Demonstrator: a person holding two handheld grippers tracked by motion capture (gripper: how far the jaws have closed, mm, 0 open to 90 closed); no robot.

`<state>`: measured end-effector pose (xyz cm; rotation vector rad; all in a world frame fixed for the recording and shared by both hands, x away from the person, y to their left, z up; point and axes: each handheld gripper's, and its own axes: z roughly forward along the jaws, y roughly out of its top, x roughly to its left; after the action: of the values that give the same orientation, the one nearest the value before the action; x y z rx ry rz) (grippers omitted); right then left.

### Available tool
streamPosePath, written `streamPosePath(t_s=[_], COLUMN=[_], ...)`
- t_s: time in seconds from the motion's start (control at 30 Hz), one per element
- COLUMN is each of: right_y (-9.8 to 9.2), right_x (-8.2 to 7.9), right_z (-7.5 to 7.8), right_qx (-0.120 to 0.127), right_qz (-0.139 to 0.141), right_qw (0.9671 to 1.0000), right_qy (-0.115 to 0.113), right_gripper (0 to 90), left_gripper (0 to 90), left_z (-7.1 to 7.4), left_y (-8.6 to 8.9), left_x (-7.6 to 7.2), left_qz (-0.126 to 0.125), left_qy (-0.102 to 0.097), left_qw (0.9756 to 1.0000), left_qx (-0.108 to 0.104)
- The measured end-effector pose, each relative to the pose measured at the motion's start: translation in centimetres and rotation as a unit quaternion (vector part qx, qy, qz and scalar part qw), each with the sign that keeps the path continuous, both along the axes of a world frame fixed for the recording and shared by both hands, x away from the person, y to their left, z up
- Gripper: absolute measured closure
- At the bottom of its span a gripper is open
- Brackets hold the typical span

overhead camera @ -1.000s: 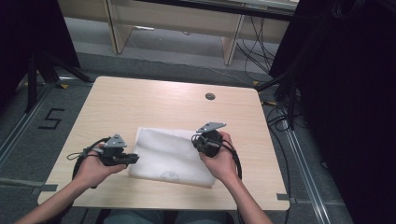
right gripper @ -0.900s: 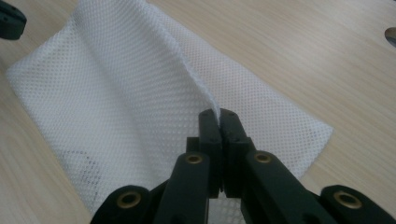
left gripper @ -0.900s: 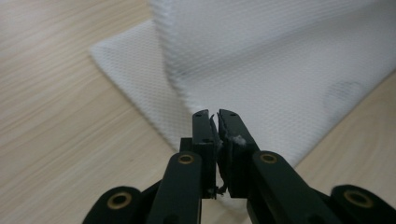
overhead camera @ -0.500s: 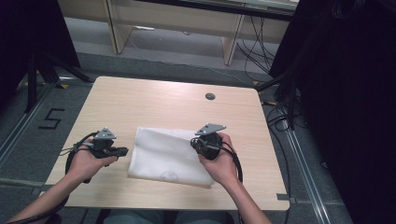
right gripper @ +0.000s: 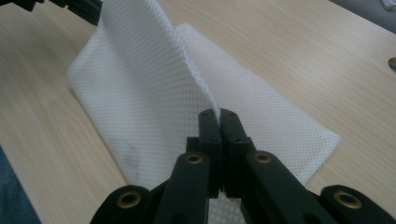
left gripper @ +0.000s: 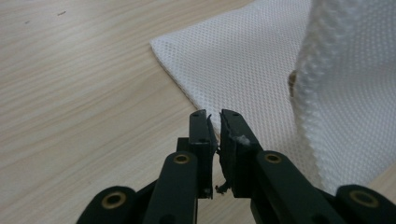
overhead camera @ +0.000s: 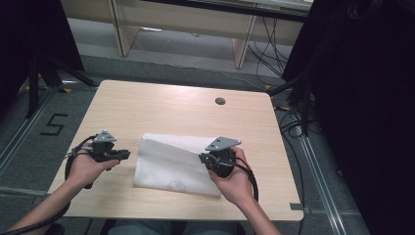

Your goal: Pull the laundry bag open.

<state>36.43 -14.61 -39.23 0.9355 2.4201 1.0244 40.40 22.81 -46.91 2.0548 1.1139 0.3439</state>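
Note:
A white mesh cloth (overhead camera: 169, 164) lies folded on the wooden table (overhead camera: 161, 107). My right gripper (overhead camera: 202, 157) is at the cloth's right side, shut on an edge of its upper layer. In the right gripper view the jaws (right gripper: 218, 113) pinch that edge, and the layer rises from them as a raised flap of cloth (right gripper: 140, 84). My left gripper (overhead camera: 126, 154) hovers just left of the cloth, apart from it. Its jaws (left gripper: 218, 117) have just opened to a narrow gap with nothing between them. The cloth (left gripper: 243, 60) lies beyond them, its lifted part at the right.
A round cable hole (overhead camera: 220, 101) sits in the table near the far right. Bare wood (overhead camera: 161, 107) stretches behind the cloth and to its left. Cables and dark stands line the floor around the table.
My left hand has drawn away to the left, off the cloth's left edge. My right gripper has risen a little with the cloth edge in its jaws.

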Motion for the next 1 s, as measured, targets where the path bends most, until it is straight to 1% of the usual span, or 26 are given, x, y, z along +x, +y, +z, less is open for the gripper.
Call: streamPosePath(t_s=[0.03,0.1,0.13,0.17,0.23,0.27,0.3,0.33,0.37,0.4,0.47,0.53,0.57,0.6,0.63,0.67,0.7,0.73,0.77,0.8,0.83,0.87,0.9,0.93,0.97,1.0], right_y=[0.0,0.0,0.0,-0.1,-0.1,-0.2,-0.2,-0.4,-0.3,-0.4,-0.5,-0.6,-0.6,-0.7,-0.7,-0.7,-0.8,-0.7,-0.8,-0.9,-0.9,-1.0,-1.1,-1.0,-1.2,-1.1], right_x=[-0.3,-0.7,-1.0,-1.3,-1.8,-1.9,-2.3,-2.5,-2.8,-2.8,-3.3,-3.8,-3.8,-4.0,-4.3,-4.5,-4.6,-4.8,-4.9,-5.1,-5.3,-5.3,-5.5,-5.7,-5.8,-6.0], right_z=[0.0,0.1,0.0,0.2,0.2,0.3,0.3,0.4,0.3,0.3,0.3,0.3,0.2,0.2,0.2,0.0,0.0,-0.1,0.0,-0.1,-0.1,-0.1,-0.1,-0.4,-0.2,-0.3], right_qx=[0.002,0.008,0.013,0.010,0.012,0.014,0.015,0.017,0.022,0.021,0.025,0.026,0.027,0.027,0.031,0.032,0.027,0.036,0.030,0.032,0.033,0.036,0.034,0.045,0.037,0.040], right_qz=[0.004,0.010,0.012,0.015,0.020,0.025,0.022,0.031,0.024,0.043,0.042,0.043,0.048,0.050,0.051,0.054,0.062,0.054,0.061,0.061,0.059,0.068,0.068,0.063,0.073,0.072], right_qw=[1.0000,0.9999,0.9998,0.9997,0.9996,0.9995,0.9995,0.9992,0.9993,0.9988,0.9987,0.9984,0.9983,0.9981,0.9977,0.9975,0.9972,0.9974,0.9969,0.9967,0.9968,0.9960,0.9959,0.9961,0.9955,0.9953], right_qy=[0.003,0.010,0.008,0.014,0.018,0.014,0.018,0.018,0.016,0.015,0.017,0.028,0.018,0.024,0.033,0.034,0.034,0.031,0.040,0.044,0.042,0.047,0.049,0.043,0.049,0.051], right_gripper=[90.0,90.0,90.0,90.0,90.0,90.0,90.0,90.0,90.0,90.0,90.0,90.0,90.0,90.0,90.0,90.0,90.0,90.0,90.0,90.0,90.0,90.0,90.0,90.0,90.0,90.0], left_gripper=[82.5,82.1,81.8,81.6,81.4,81.3,81.2,81.1,81.1,81.1,81.1,81.1,81.1,81.3,81.4,81.4,81.4,81.4,81.4,81.4,81.3,81.3,81.2,81.2,81.2,81.2], left_z=[0.0,0.0,-0.1,-0.2,-0.4,-0.4,-0.4,-0.4,-0.5,-0.5,-0.5,-0.6,-0.7,-0.7,-0.6,-0.6,-0.6,-0.6,-0.7,-0.6,-0.6,-0.7,-0.6,-0.6,-0.5,-0.4], left_y=[0.1,0.4,0.6,0.5,0.3,0.4,0.4,0.4,0.3,0.3,0.2,0.2,0.0,0.0,0.2,0.3,0.3,0.4,0.3,0.4,0.3,0.1,0.1,0.2,0.1,0.1], left_x=[0.0,0.1,0.2,0.2,0.2,0.2,0.2,0.2,0.3,0.3,0.3,0.3,0.4,0.4,0.4,0.4,0.5,0.5,0.5,0.5,0.5,0.5,0.5,0.6,0.6,0.7], left_qz=[0.005,0.006,0.003,0.005,0.015,0.008,0.005,0.004,0.006,0.003,0.002,0.000,0.008,0.010,-0.003,-0.003,-0.005,-0.009,-0.003,-0.009,-0.005,0.004,0.001,-0.003,-0.001,-0.007], left_qy=[-0.003,0.000,0.001,0.004,-0.004,0.000,0.000,0.002,0.001,0.000,-0.001,-0.001,-0.004,-0.006,-0.003,-0.005,-0.005,0.000,-0.006,0.001,-0.004,-0.011,-0.010,-0.010,-0.013,-0.014], left_qw=[1.0000,1.0000,1.0000,1.0000,0.9999,1.0000,1.0000,1.0000,1.0000,1.0000,1.0000,1.0000,1.0000,0.9999,1.0000,0.9999,0.9999,0.9999,0.9999,0.9999,1.0000,0.9999,0.9999,0.9999,0.9999,0.9999], left_qx=[-0.003,-0.001,0.002,-0.002,-0.006,0.002,0.005,0.006,0.001,0.005,0.009,0.005,-0.003,-0.002,0.008,0.013,0.010,0.011,0.009,0.009,0.007,-0.001,0.003,0.008,0.003,0.005])
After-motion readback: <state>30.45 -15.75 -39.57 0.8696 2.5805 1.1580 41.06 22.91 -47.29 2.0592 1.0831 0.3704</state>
